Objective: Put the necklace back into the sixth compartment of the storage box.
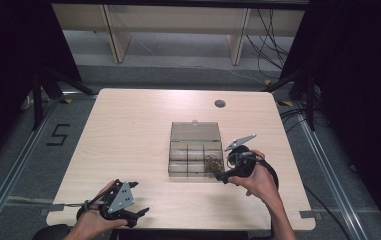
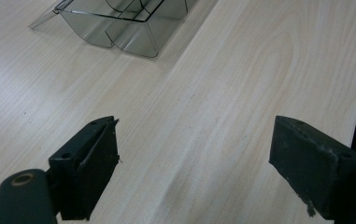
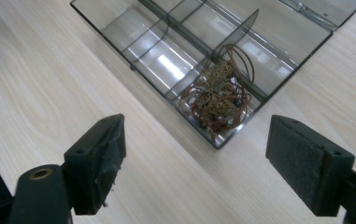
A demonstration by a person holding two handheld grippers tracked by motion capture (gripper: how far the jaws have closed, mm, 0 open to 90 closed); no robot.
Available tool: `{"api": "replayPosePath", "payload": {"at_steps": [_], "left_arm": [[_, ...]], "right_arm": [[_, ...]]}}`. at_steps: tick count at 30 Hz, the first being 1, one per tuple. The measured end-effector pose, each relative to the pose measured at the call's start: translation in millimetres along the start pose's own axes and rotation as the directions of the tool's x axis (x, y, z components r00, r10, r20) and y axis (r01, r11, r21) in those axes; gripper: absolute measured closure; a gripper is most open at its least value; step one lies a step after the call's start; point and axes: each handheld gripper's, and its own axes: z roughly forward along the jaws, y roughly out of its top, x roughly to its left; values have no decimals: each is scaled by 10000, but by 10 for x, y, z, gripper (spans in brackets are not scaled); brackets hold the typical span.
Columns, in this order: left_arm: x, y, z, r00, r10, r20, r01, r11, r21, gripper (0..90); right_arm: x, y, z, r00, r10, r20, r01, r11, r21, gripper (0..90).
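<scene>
Nearest the camera, at the near left corner of the table [image 1: 128,125], the left gripper [image 1: 139,215] rested low in the person's left hand [image 1: 94,220], its jaws spread wide with nothing between them; from its own view only bare wood lay between the two pads [image 2: 96,161], and a corner of the clear plastic box [image 2: 119,28] sat well ahead. That parked, released pose looked like waiting, kept out of the way of the other hand. The right gripper [image 1: 224,177] was held by the right hand [image 1: 260,177] just beside the near right corner of the box [image 1: 196,155], tipped down toward it. Its jaws were also released and wide apart, gripping nothing. The box stood near the middle of the table with its lid [image 1: 195,131] folded flat to the far side, so the divided compartments were open from above. A tangle of brown cord and beads with a metal ornament [image 3: 218,95], likely a necklace or bracelet, lay in the near right compartment, directly ahead of the right gripper. The wide opening probably suited either reaching for it or having just let it go; which, I cannot tell.
</scene>
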Motion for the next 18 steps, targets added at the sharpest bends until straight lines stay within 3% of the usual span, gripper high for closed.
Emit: {"api": "replayPosePath", "payload": {"at_steps": [1, 2, 3, 4, 6, 13, 15, 17, 18], "left_arm": [[2, 1, -1, 10000, 25, -1, -25, 10000, 35, 150], [2, 1, -1, 10000, 16, -1, -16, 10000, 22, 150], [1, 1, -2, 10000, 12, -22, -12, 10000, 30, 150], [-4, 1, -6, 10000, -36, -39, 36, 10000, 50, 150], [-12, -3, -4, 9998, -216, -30, 216, 9998, 20, 150], [-11, -3, 4, 9998, -214, -49, 214, 9998, -14, 149], [1, 3, -6, 10000, 25, -39, -25, 10000, 36, 150], [-9, -2, -4, 9997, -223, -36, 223, 9997, 19, 149], [1, -1, -6, 9999, -125, -89, 126, 9999, 74, 149]], "right_arm": [[2, -11, 10, 9994, 169, 314, -172, 9998, 88, 207], [4, -27, 6, 9994, 236, 238, -237, 9997, 56, 206], [-13, -46, 17, 10000, -49, 25, 50, 9999, -143, 203], [10, -55, 14, 9996, 277, 68, -277, 9996, -71, 203], [-4, -97, 18, 9997, 191, 151, -189, 9997, -132, 201], [-27, -170, 14, 9994, 328, 146, -321, 9984, -473, 198], [-34, -193, 13, 9993, 350, 152, -342, 9981, -511, 188], [-25, -226, 14, 9993, 375, 79, -370, 9980, -519, 188], [-25, -226, 14, 9993, 375, 79, -370, 9980, -519, 188]]}}
